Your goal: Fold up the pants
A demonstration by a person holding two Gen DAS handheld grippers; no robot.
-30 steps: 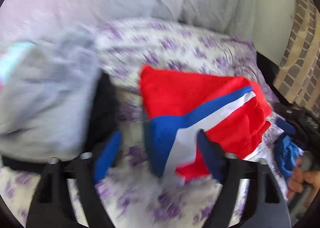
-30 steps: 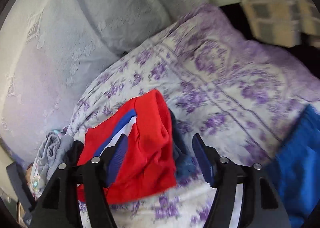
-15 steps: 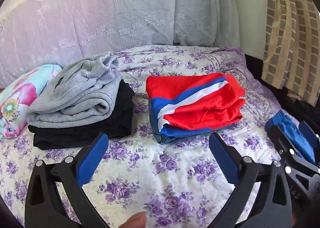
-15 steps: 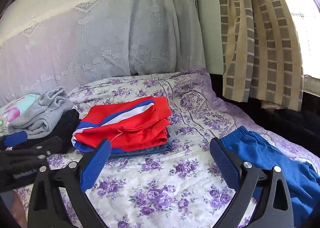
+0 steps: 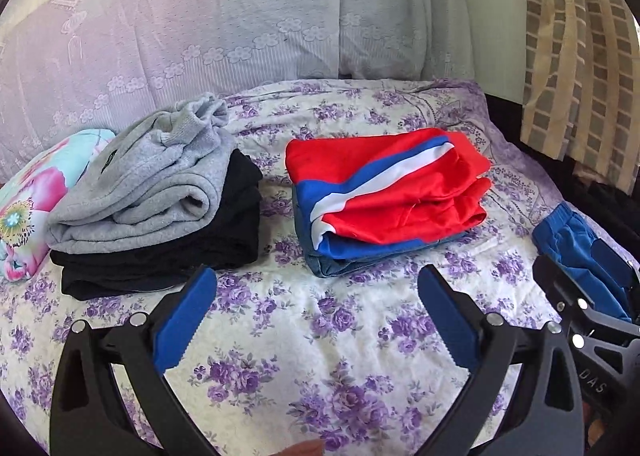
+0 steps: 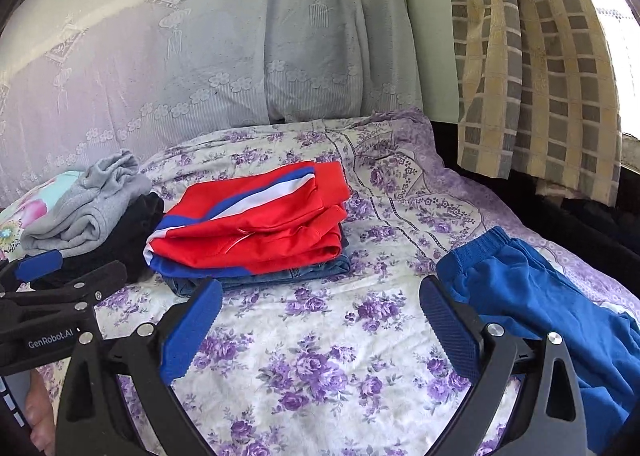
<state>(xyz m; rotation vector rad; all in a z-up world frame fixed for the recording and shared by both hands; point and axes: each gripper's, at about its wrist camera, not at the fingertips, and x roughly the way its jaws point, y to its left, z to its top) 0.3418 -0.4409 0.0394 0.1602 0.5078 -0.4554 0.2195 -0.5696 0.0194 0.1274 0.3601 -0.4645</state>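
Note:
Folded red pants with a blue and white stripe (image 5: 384, 192) lie on folded jeans (image 5: 340, 265) on the flowered bedspread (image 5: 320, 320); they also show in the right wrist view (image 6: 256, 232). Unfolded blue pants (image 6: 536, 304) lie at the right, also in the left wrist view (image 5: 576, 248). My left gripper (image 5: 316, 320) is open and empty, held back over the bedspread. My right gripper (image 6: 320, 332) is open and empty, its right finger beside the blue pants' waistband.
A folded grey garment (image 5: 152, 184) lies on a folded black one (image 5: 192, 252) at the left, next to a floral pillow (image 5: 28, 208). A lace-covered backrest (image 5: 200, 16) stands behind. A checked curtain (image 6: 536, 56) hangs at the right, past the bed's edge.
Both grippers have pulled back from the folded red pants and opened wider. The red pants lie released on the jeans. The view has steadied.

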